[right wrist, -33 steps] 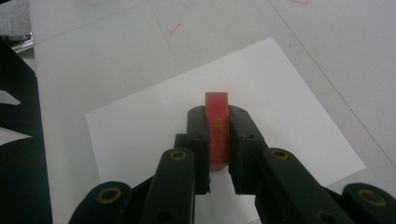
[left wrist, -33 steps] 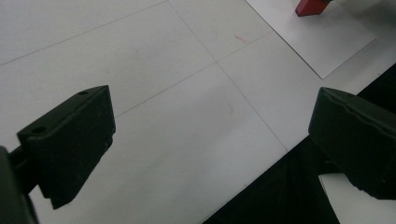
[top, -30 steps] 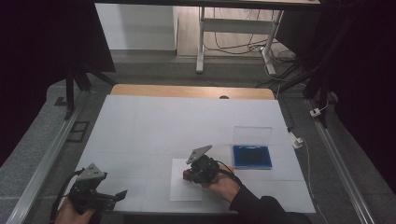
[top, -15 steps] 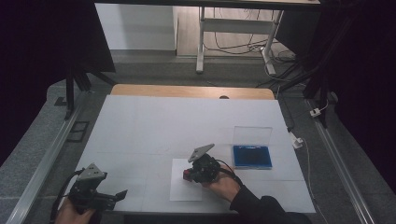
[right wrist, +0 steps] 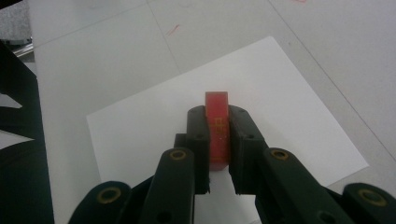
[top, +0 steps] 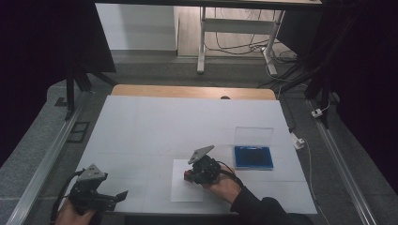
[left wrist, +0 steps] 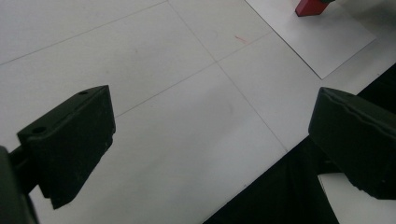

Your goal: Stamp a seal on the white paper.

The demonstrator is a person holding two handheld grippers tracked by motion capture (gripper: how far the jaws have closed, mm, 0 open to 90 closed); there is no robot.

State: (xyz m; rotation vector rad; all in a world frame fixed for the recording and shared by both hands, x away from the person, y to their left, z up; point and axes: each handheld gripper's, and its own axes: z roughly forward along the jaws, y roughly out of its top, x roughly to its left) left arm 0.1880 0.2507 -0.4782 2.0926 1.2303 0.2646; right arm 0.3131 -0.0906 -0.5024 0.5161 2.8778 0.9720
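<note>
A clear plastic box (top: pixel 254 149) sits on the white worktop (top: pixel 155 126), its see-through lid standing upright at the back and its shallow tray lined with a dark blue pad. What else the tray may hold is too small to tell.

Just to the left of the box lies a sheet of white paper (top: pixel 180 191), flat, rectangular and smooth, near the worktop's front edge. Above this paper the right gripper (right wrist: pixel 218 140) holds a small red block (right wrist: pixel 217 130) pinched between its two black jaws. The block is narrow and rectangular, with flat faces, square corners and a matt red surface; faint markings on its top are too blurred to read. In the high view the block (top: pixel 188 176) shows as a red speck at the gripper's tip, over the upper right part of the paper.

The left gripper (top: pixel 123 194) is well to the left of the paper, near the worktop's front edge, with its blocky black jaws spread wide and nothing between them. The worktop is pale, matt and crossed by thin seam lines.
</note>
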